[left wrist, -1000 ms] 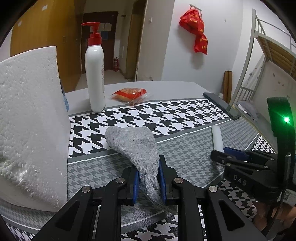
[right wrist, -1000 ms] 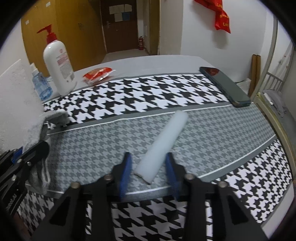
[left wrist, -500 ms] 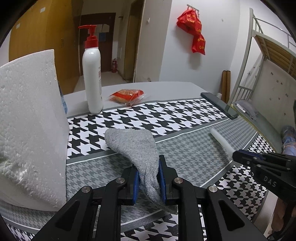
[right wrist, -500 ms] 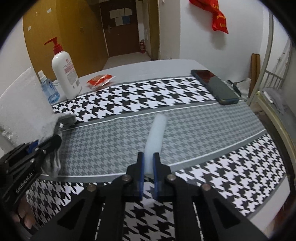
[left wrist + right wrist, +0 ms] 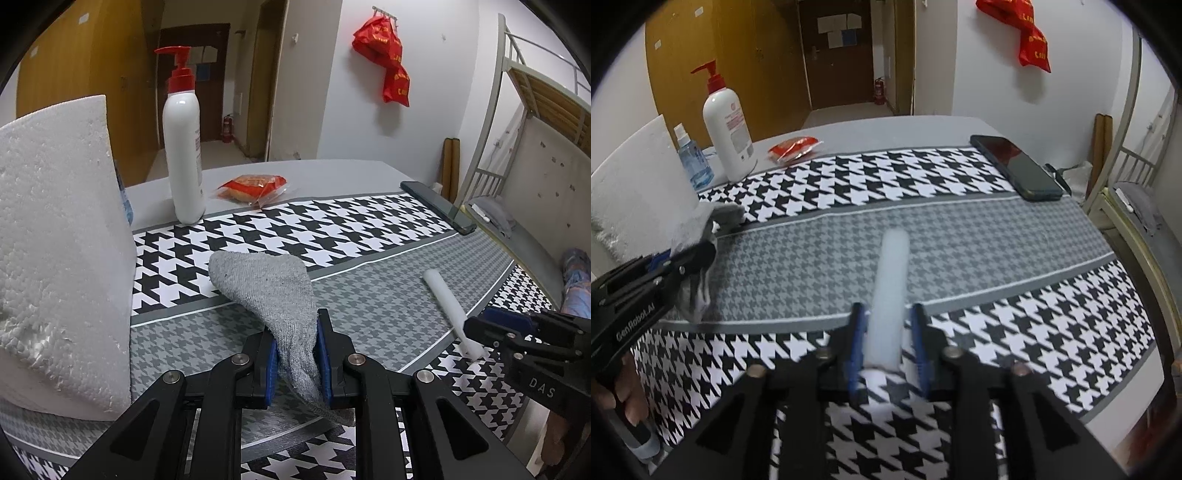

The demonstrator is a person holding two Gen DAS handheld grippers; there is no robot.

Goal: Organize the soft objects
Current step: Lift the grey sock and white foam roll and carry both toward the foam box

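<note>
My left gripper (image 5: 296, 354) is shut on a grey sock (image 5: 269, 288), whose far end rests on the houndstooth tablecloth (image 5: 332, 229). The sock and left gripper also show at the left of the right wrist view (image 5: 698, 236). A white foam tube (image 5: 890, 288) lies on the cloth with its near end between the fingers of my right gripper (image 5: 886, 347). There are small gaps on both sides, so the right gripper is open around it. The tube (image 5: 448, 306) and right gripper (image 5: 480, 332) show at the right of the left wrist view.
A large white foam block (image 5: 55, 251) stands at the left. A white pump bottle (image 5: 183, 147), a small blue spray bottle (image 5: 690, 158) and a red snack packet (image 5: 253, 186) sit at the back. A dark phone (image 5: 1015, 166) lies at the right edge.
My right gripper, shut on the foam tube half a second ago, has opened a little around it. The left gripper still holds the sock in the same place.
</note>
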